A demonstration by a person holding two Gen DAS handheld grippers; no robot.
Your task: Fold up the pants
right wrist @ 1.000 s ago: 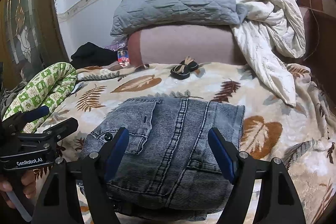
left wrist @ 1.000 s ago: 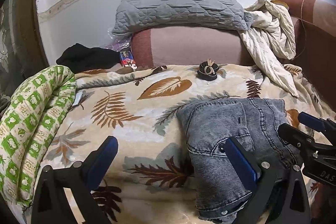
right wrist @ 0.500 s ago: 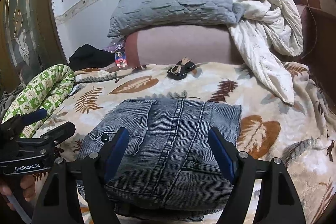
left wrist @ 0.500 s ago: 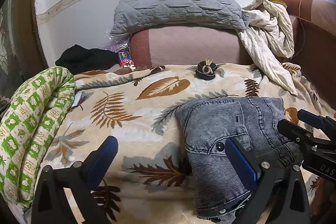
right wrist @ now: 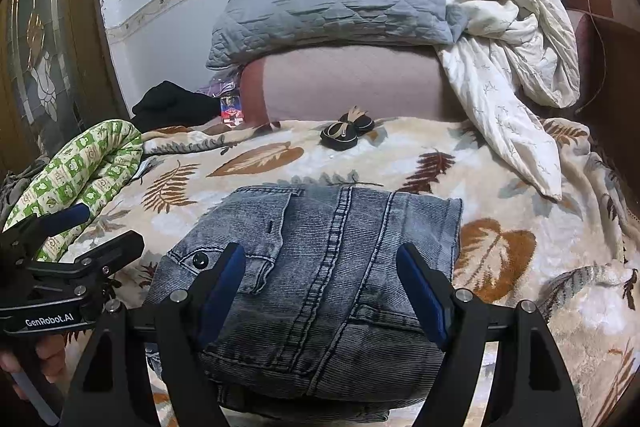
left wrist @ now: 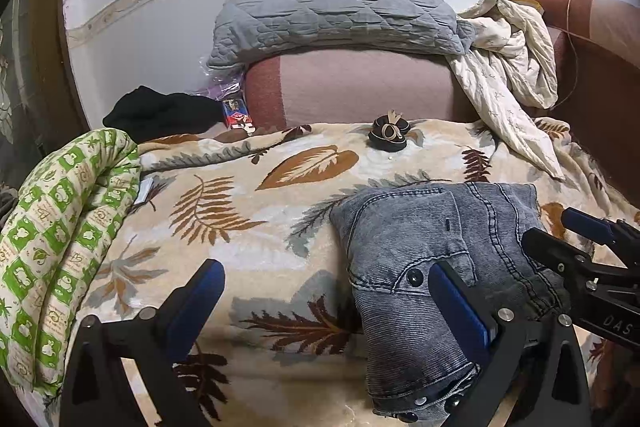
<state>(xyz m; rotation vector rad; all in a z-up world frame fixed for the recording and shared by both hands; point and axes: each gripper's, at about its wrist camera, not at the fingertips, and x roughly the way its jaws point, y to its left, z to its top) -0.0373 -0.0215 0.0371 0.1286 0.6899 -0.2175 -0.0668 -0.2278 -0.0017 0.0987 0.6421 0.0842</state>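
- The jeans (right wrist: 320, 267) lie as a folded bundle on the leaf blanket (right wrist: 500, 251), near its front edge.
- My right gripper (right wrist: 320, 291) is nearer: the bundle sits straight ahead of its jaws and centred between them, seams running away from me. Both jaws stand wide apart, holding nothing.
- My left gripper (left wrist: 324, 303) is off to the bundle's left; only its right finger (left wrist: 460, 307) overlaps the denim edge, and whether it touches I cannot tell. Its jaws gape wide too, empty.
- I judge the fold nearly done; any next tidy-up falls to the right side.
- Against a second ago, little differs: both views have drawn back slightly and the jeans have not shifted.
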